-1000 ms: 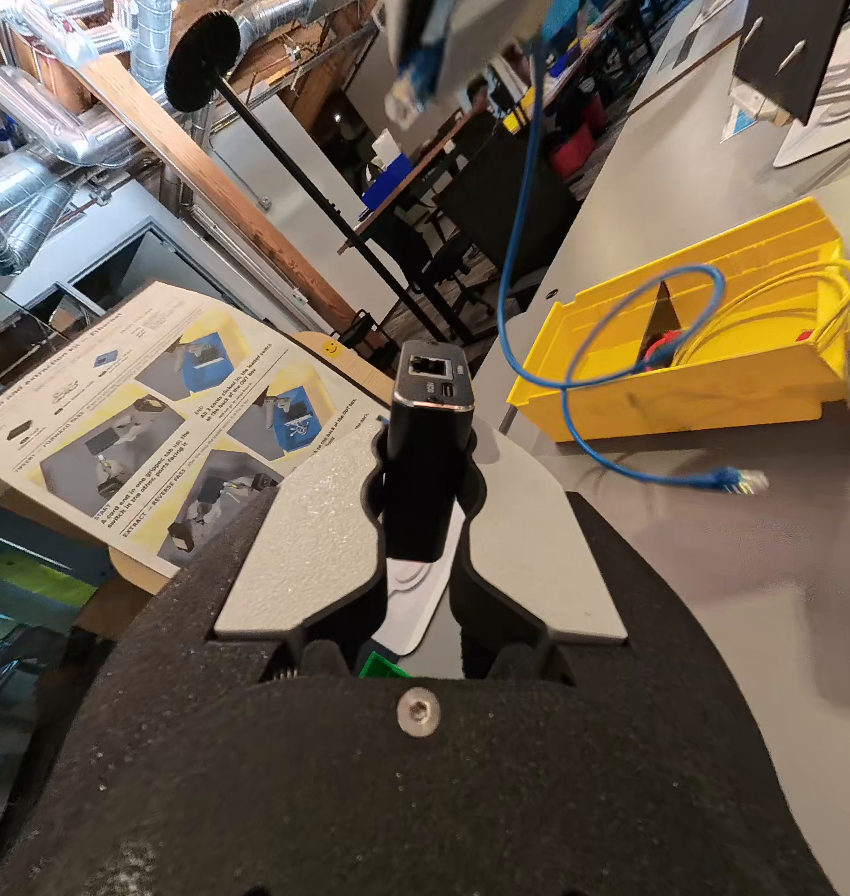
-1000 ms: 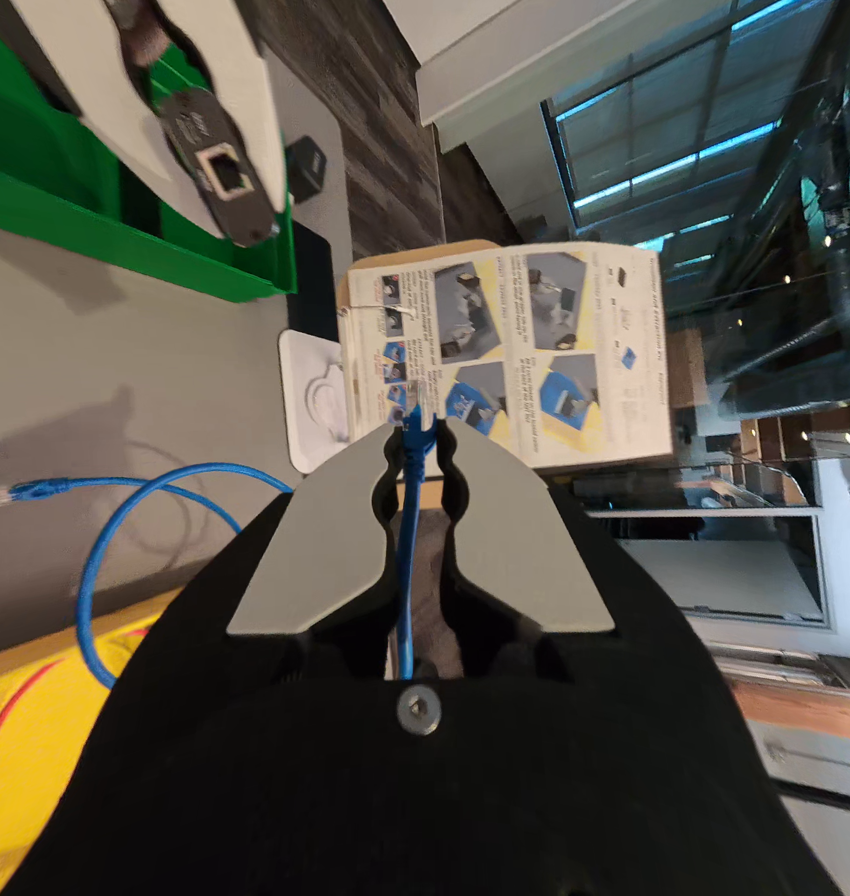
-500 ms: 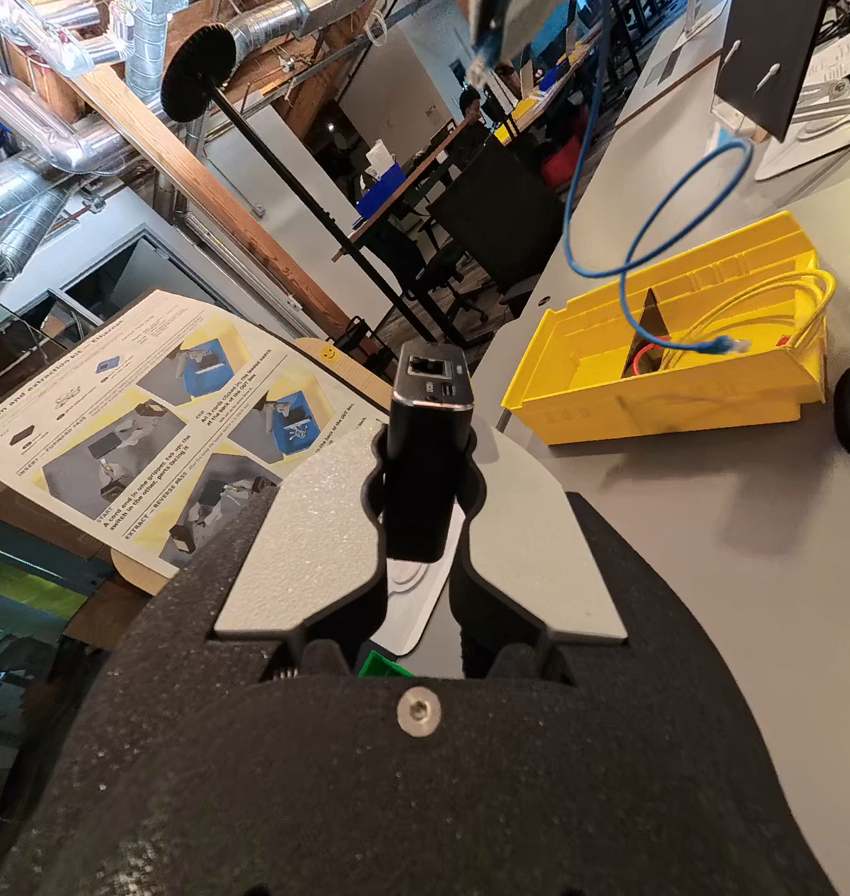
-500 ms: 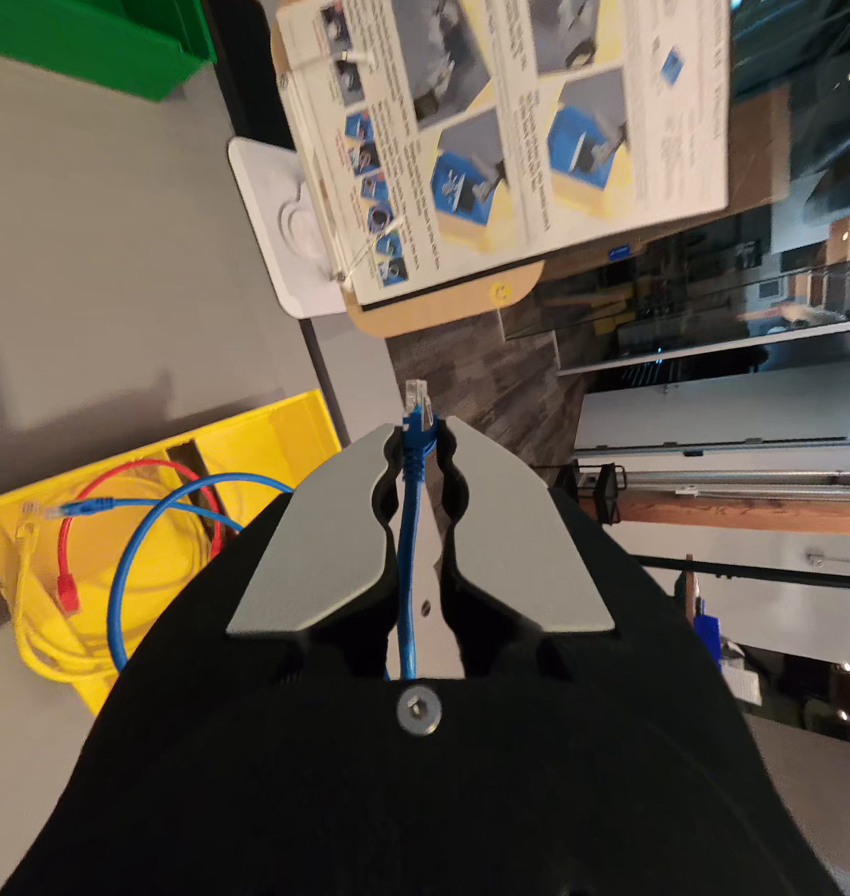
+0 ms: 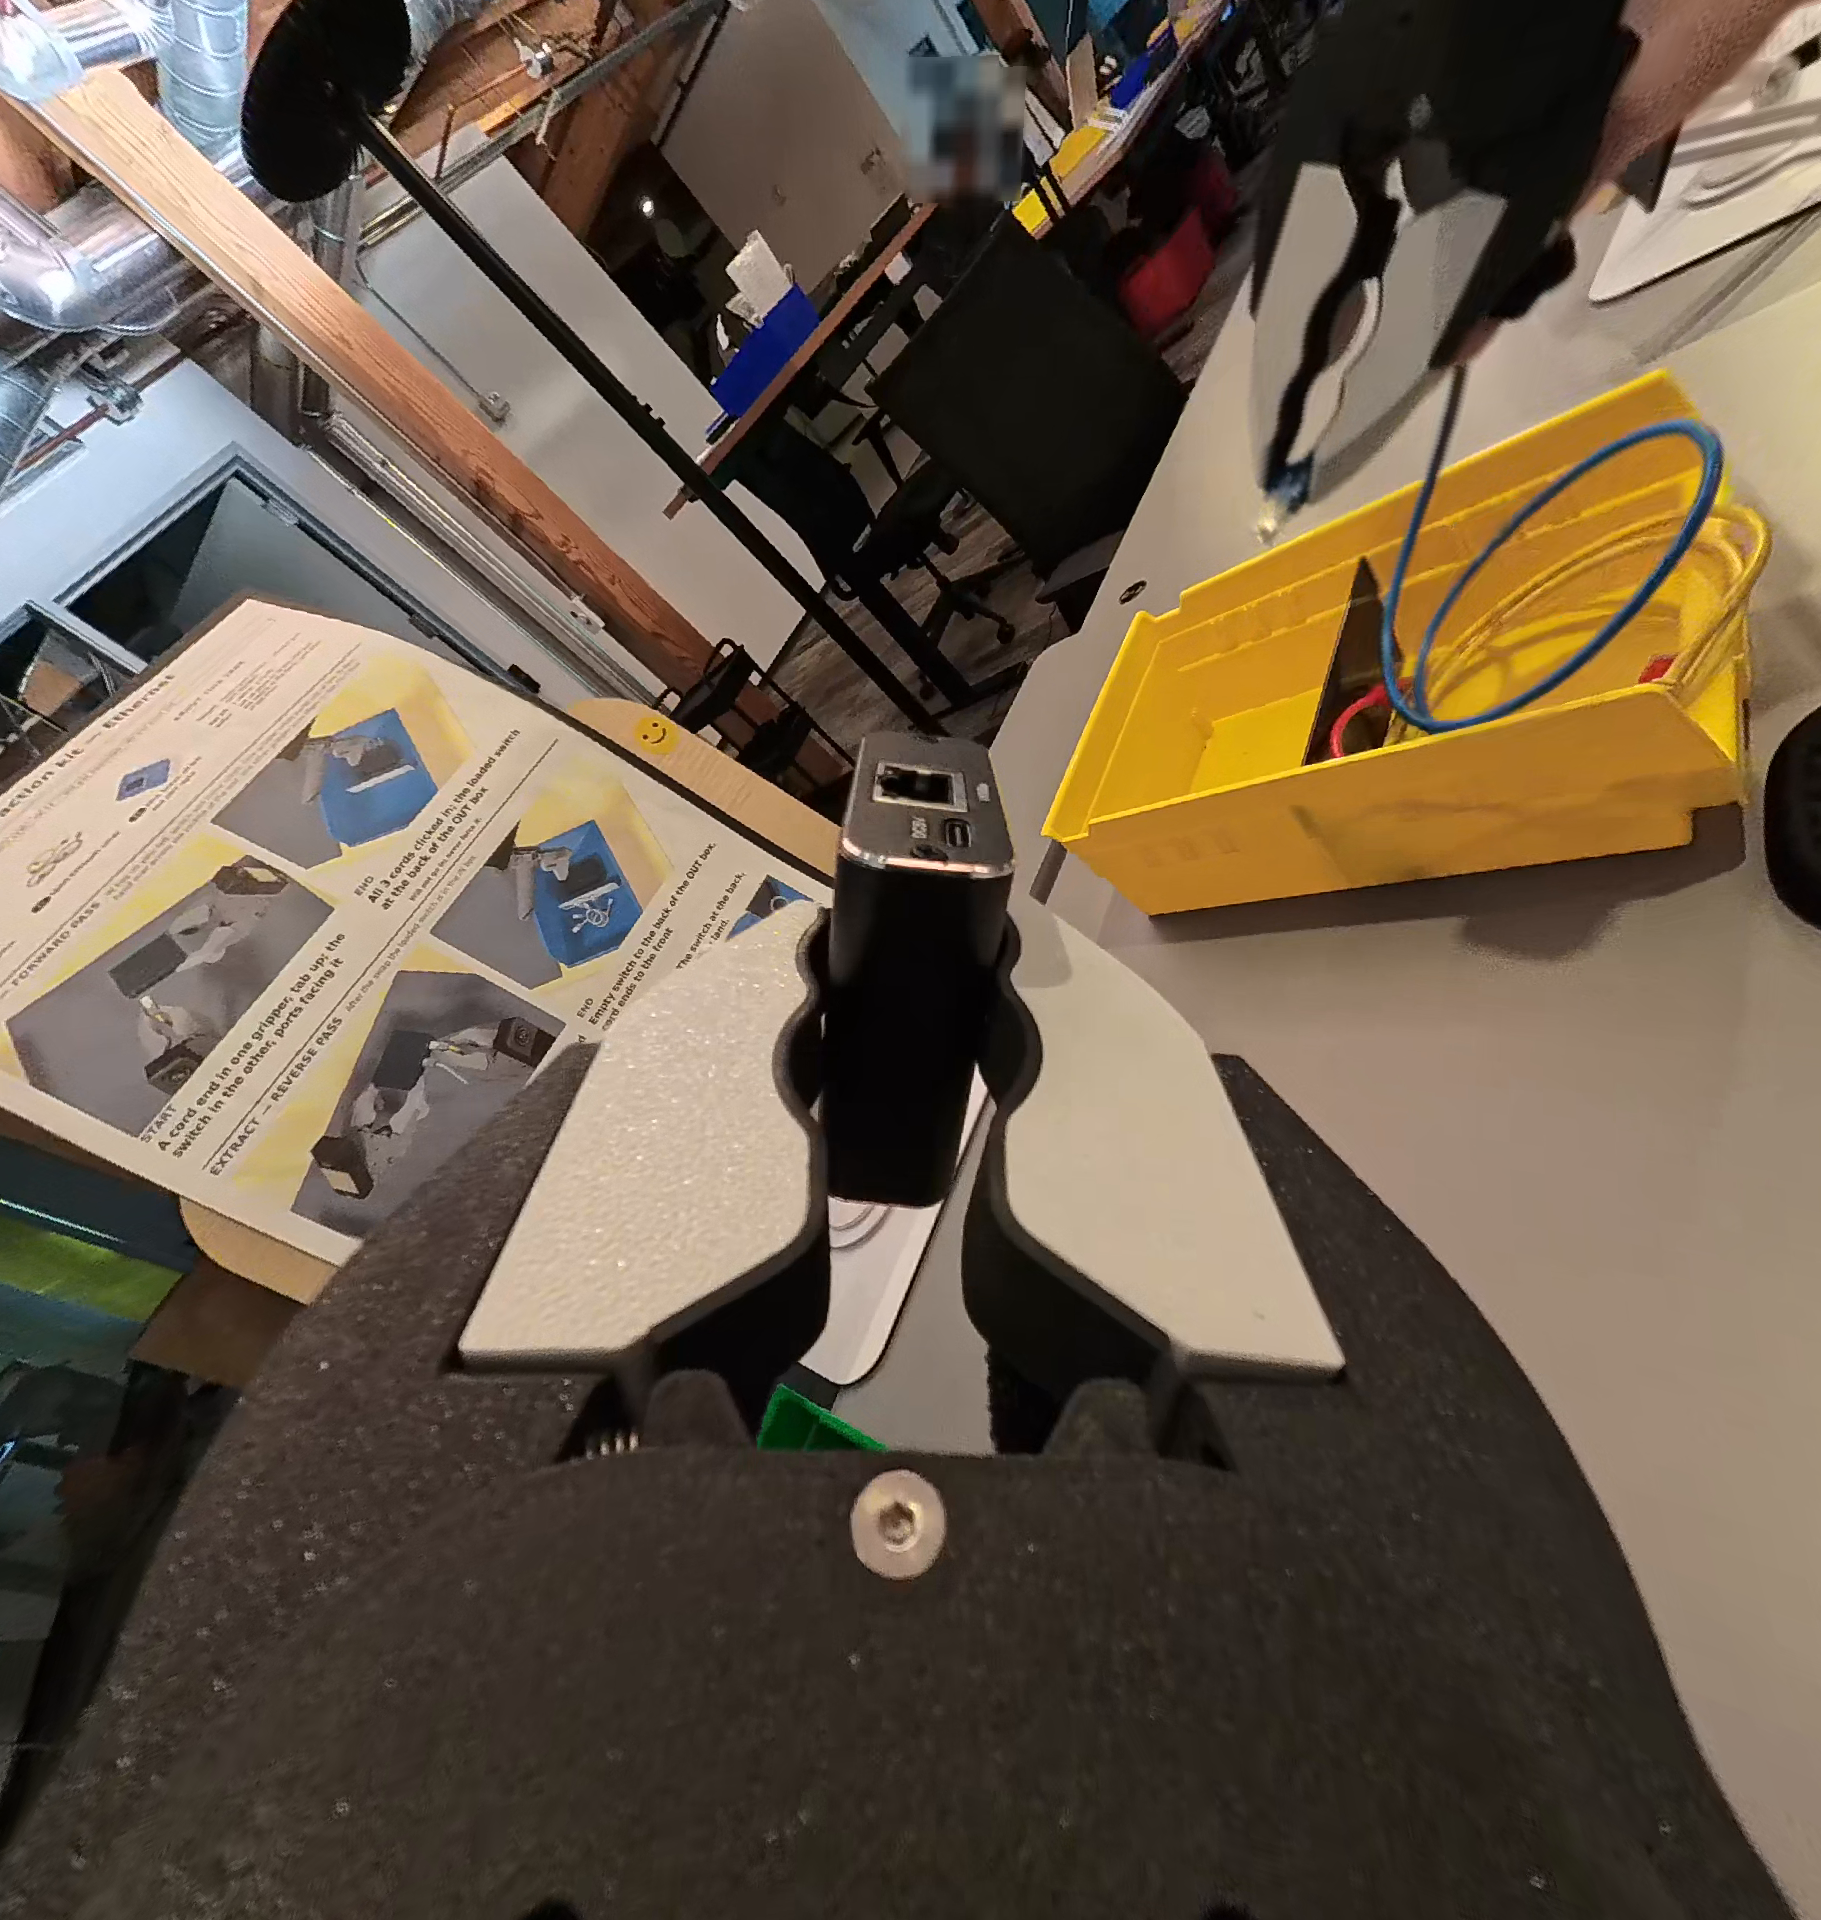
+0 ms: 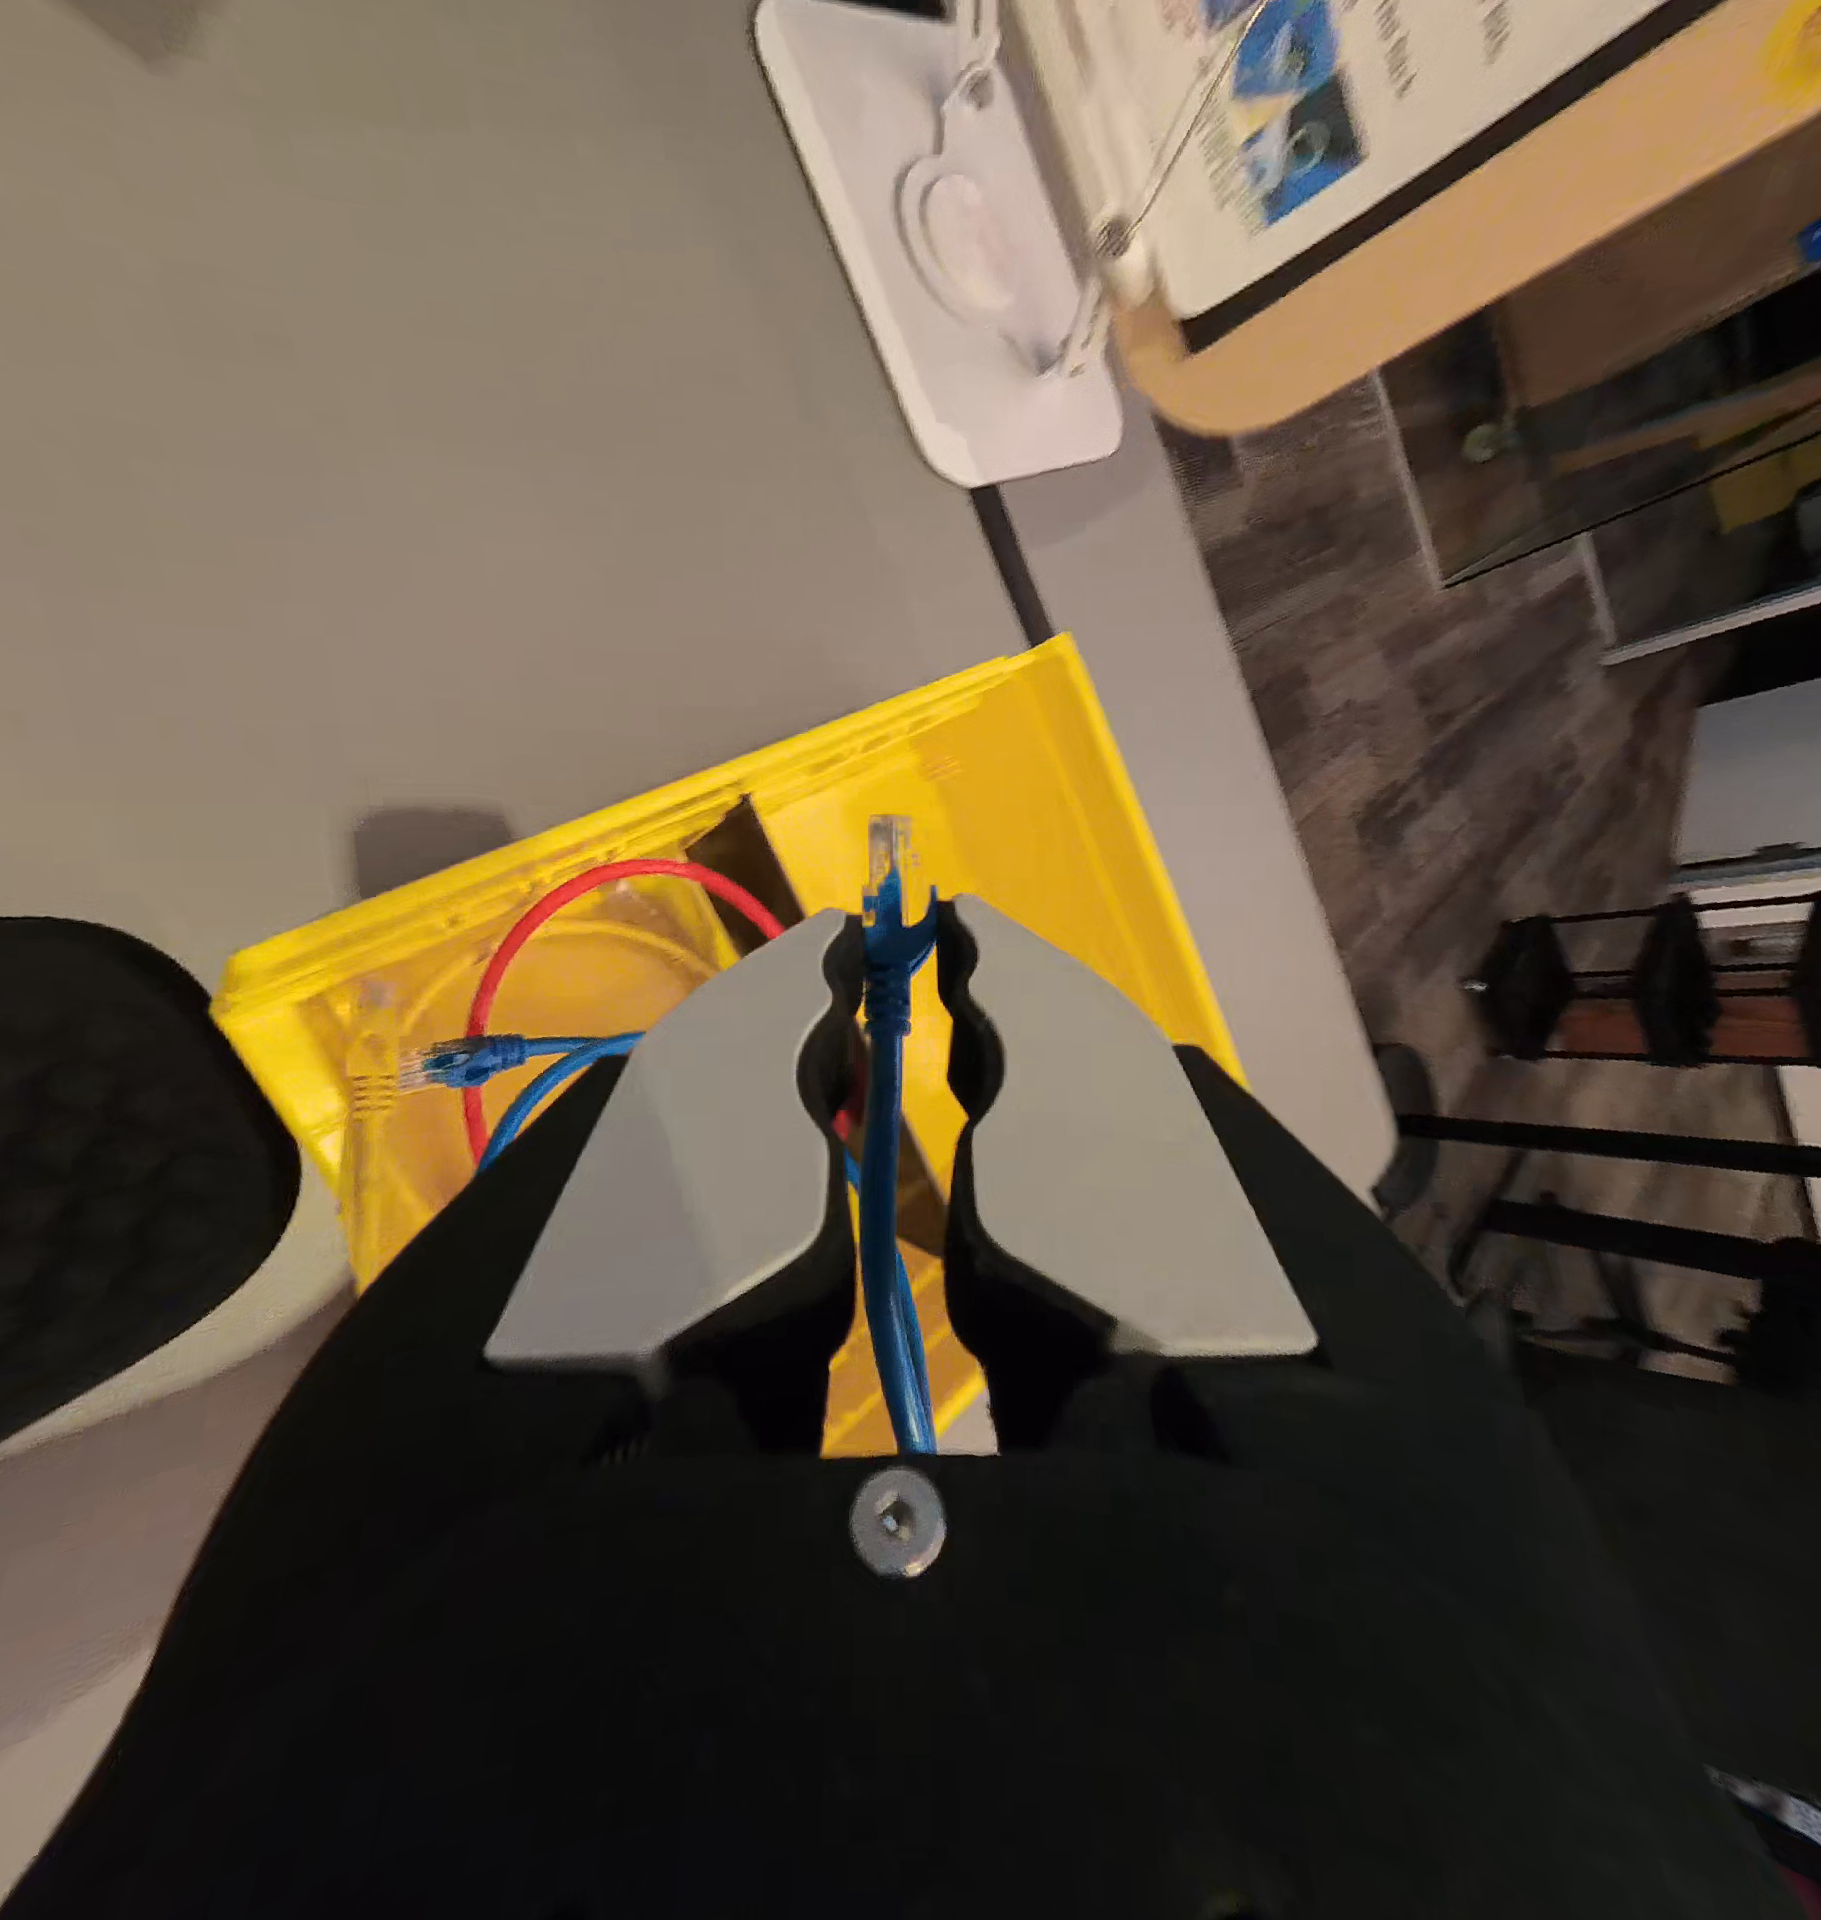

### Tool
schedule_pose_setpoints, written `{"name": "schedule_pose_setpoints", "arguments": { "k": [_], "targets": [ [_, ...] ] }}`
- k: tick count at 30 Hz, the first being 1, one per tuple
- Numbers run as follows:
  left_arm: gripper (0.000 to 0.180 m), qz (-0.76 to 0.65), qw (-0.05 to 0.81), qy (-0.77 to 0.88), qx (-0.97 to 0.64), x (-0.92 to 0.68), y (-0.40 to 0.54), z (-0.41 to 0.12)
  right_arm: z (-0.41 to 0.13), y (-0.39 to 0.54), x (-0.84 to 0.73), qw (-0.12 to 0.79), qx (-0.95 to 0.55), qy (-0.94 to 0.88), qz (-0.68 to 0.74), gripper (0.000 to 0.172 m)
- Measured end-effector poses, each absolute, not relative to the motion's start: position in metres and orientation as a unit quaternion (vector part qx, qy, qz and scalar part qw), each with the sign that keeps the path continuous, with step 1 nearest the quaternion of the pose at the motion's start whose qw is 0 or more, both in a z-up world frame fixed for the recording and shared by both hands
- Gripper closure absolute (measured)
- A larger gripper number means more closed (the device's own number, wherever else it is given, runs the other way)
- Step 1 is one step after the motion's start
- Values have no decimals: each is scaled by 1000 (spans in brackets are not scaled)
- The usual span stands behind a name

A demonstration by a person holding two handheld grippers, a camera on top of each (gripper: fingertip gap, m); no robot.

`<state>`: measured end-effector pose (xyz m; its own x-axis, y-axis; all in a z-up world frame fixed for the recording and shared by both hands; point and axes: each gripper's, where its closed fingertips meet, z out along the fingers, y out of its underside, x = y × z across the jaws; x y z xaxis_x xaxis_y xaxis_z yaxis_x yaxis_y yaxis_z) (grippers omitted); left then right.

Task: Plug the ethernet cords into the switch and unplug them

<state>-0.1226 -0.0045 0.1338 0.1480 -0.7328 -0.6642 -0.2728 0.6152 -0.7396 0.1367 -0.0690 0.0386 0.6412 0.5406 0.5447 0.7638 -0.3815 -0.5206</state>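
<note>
Swung since a second ago: right gripper [image 6: 898,914] now points down over the yellow bin [image 6: 1093,831], where earlier it faced the printed instruction sheet; in the left wrist view it hangs blurred at upper right, above the bin, instead of at the top edge. Its flat grey fingers [image 6: 719,1122], edged in wavy black rubber, pinch the ribbed boot of the blue ethernet cord [image 6: 890,1039]; the clear plastic plug tip pokes past the fingertips, and the thin round cable runs back between the fingers toward the gripper body. The cord's slack loops into the bin, its far plug [image 6: 459,1060] lying beside a yellow cord [image 6: 371,1081] and a red cord [image 6: 594,883]. The bin is glossy moulded plastic, stepped walls, dark divider inside, set on a smooth matte grey worktop [image 6: 470,468]. Left gripper [image 5: 911,935] is unchanged: narrow-set fingers [image 5: 677,1122], grainy grey plates, press both sides of the switch [image 5: 911,935], a slim black box with rounded edges and a thin metallic rim, held upright, port face away from the camera; one square socket and a small oval port show on it. Laminated instruction sheet [image 5: 262,883] on a tan board stands to the left. Coarse black foam covers both gripper bodies. A white flat stand base [image 6: 947,260] sits at the worktop edge.
</note>
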Motion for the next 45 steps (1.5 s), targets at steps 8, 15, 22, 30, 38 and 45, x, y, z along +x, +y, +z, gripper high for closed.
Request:
{"name": "schedule_pose_setpoints", "arguments": {
  "k": [8,15,22,30,38,45],
  "targets": [
    [155,-173,633,640,-400,-116,-10,128,-67,-89,129,333,-862,-379,-56,157],
    [155,-166,620,654,-400,-109,-15,121,-64,-120,96,251,-897,-329,154,144],
    [155,-178,610,671,-381,-102,-26,117,47,-92,68,452,-782,-429,-20,141],
    [155,-165,589,710,-347,-88,-47,102,127,-95,-74,549,-566,-589,-174,141],
    [155,-152,587,726,-326,-79,-62,98,120,-72,-102,511,-565,-616,-198,141],
    [155,-158,589,728,-315,-76,-66,96,114,-73,-96,481,-585,-623,-194,147]
  ]
}}
